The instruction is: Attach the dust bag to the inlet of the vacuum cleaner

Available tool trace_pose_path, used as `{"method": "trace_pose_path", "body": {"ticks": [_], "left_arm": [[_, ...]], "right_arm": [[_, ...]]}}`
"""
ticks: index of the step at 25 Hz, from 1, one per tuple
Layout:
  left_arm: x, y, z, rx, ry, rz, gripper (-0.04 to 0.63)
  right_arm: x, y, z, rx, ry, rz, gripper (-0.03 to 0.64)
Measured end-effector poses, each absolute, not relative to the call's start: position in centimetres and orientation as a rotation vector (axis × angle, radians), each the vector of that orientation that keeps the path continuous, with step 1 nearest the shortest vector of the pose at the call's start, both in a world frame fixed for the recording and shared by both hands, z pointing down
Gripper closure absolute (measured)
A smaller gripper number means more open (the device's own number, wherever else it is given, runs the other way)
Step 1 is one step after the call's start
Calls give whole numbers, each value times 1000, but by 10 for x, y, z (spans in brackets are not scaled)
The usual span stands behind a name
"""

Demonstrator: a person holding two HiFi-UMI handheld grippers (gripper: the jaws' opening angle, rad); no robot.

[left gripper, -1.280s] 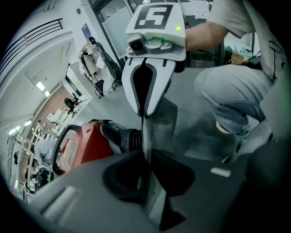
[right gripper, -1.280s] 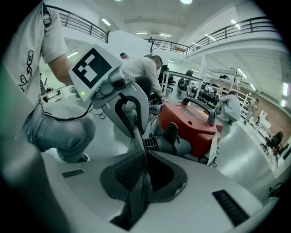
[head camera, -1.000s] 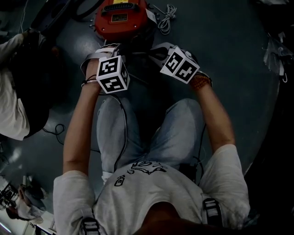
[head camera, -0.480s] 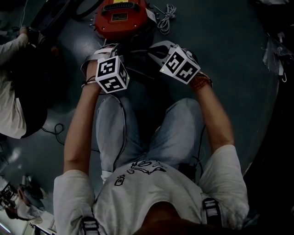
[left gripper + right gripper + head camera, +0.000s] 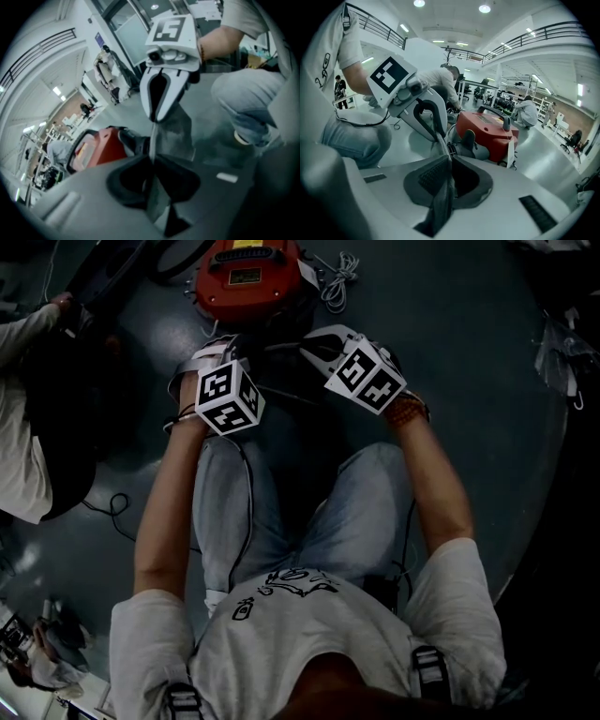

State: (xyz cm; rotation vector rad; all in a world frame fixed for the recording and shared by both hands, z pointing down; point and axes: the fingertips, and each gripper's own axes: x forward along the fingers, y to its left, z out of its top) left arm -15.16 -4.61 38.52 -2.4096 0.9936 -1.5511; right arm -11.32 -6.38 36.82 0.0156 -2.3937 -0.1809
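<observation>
The red vacuum cleaner (image 5: 244,277) lies on the floor ahead of the person's knees, its black inlet (image 5: 467,142) facing me. The dust bag (image 5: 176,129) is dark grey cloth stretched between both grippers, just short of the inlet. My left gripper (image 5: 152,161) is shut on one edge of the bag, and my right gripper (image 5: 450,161) is shut on the opposite edge. Each gripper sees the other one, the right gripper (image 5: 153,119) and the left gripper (image 5: 442,139), pinching the cloth. In the head view the left gripper (image 5: 214,348) and right gripper (image 5: 321,341) flank the dim bag.
A coiled white cable (image 5: 339,279) lies right of the vacuum cleaner and a black hose (image 5: 173,254) to its left. Another person (image 5: 28,427) crouches at the left edge. A black cord (image 5: 117,507) trails on the floor beside the knees (image 5: 281,512).
My left gripper has rolled a little while staying in place. Both grippers keep their hold on the bag. The crouching person's arm has shifted at the left.
</observation>
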Motion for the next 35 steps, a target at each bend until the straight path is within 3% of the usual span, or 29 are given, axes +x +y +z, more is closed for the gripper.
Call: {"method": "trace_pose_path", "body": {"ticks": [5,8,16,35], "left_arm": [[-153,-44,362,-2461,1275,-1322,514],[-152,-40,334,-2523,1530,-1067,590],[-129,-41,320,-2625,1941,-515,592],[-117,-40,340,-2595,1991,-486,593]], "right_arm": [[-106,-64,343,194,-2549,-79,588],[-102,-62,317,371,-2641,-18,588],[-107,-47,324,652,-2765,389,604],[-102,-47,336,722,-2803,385,606]]}}
